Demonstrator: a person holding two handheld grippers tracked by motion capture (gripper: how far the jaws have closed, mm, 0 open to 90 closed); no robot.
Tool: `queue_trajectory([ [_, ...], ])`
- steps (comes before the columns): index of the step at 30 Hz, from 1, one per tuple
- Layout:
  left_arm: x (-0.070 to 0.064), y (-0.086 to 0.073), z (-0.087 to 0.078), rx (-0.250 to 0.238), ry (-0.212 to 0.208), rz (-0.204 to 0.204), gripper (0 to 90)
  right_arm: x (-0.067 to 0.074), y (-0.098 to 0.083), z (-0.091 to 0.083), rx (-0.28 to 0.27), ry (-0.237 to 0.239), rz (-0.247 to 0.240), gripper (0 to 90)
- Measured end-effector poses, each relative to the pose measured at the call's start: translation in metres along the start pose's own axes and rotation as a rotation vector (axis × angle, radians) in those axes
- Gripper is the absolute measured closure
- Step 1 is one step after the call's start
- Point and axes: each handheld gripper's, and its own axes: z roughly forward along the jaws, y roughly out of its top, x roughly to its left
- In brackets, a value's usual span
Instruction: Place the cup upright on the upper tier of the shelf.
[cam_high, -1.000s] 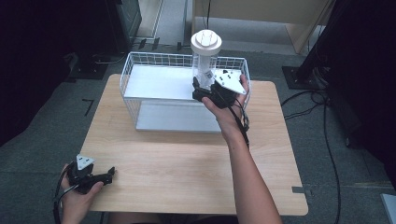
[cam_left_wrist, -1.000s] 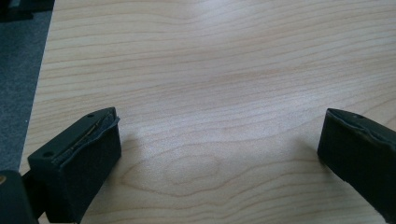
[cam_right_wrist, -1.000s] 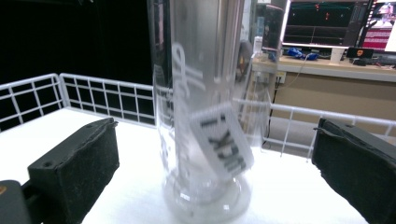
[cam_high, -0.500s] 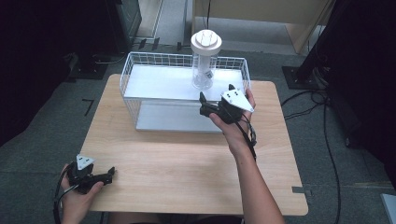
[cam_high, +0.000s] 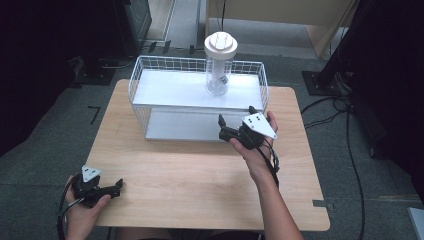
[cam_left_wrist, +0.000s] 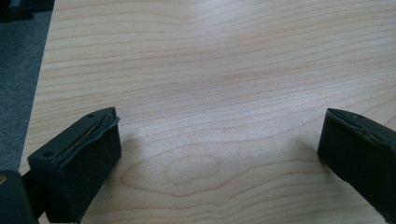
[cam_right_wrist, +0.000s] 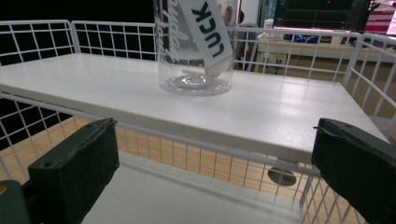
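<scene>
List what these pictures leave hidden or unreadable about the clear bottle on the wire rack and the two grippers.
- Bottle: in the right gripper view the top edge cuts off its lid and upper body, and its lettering is cropped.
- Bottle: in the high view the lettering is too small to read.
- Rack: its lower shelf is mostly hidden under the upper shelf in the high view.
- Left gripper: the bottom edge cuts off its body.
- Right gripper: the grey plate hides its body.

Clear plastic bottle (cam_high: 218, 70) with white lid, upright, on wire rack's (cam_high: 150, 75) white upper shelf
</scene>
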Motion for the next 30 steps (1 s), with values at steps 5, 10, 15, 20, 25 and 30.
queue_trajectory([
  [5, 0.0, 0.0, 0.0, -0.001, 0.001, 0.0, 0.0, -0.002, -0.012, -0.013, 0.006, 0.004, 0.003, 0.9],
  [10, 0.0, 0.0, 0.0, -0.001, 0.001, 0.0, 0.0, -0.005, -0.022, -0.024, 0.018, 0.001, 0.009, 0.9],
  [15, 0.0, 0.0, 0.0, -0.001, -0.001, -0.002, 0.0, -0.01, -0.035, -0.035, 0.027, -0.006, 0.02, 0.9],
  [20, 0.0, 0.0, 0.0, 0.0, 0.0, 0.0, 0.0, -0.013, -0.049, -0.044, 0.048, -0.011, 0.029, 0.9],
  [25, 0.0, 0.0, 0.0, 0.001, -0.001, 0.0, 0.0, -0.019, -0.062, -0.054, 0.063, -0.02, 0.034, 0.9],
  [30, 0.0, 0.0, 0.0, 0.002, 0.0, 0.0, 0.0, -0.029, -0.077, -0.065, 0.089, -0.041, 0.045, 0.9],
])
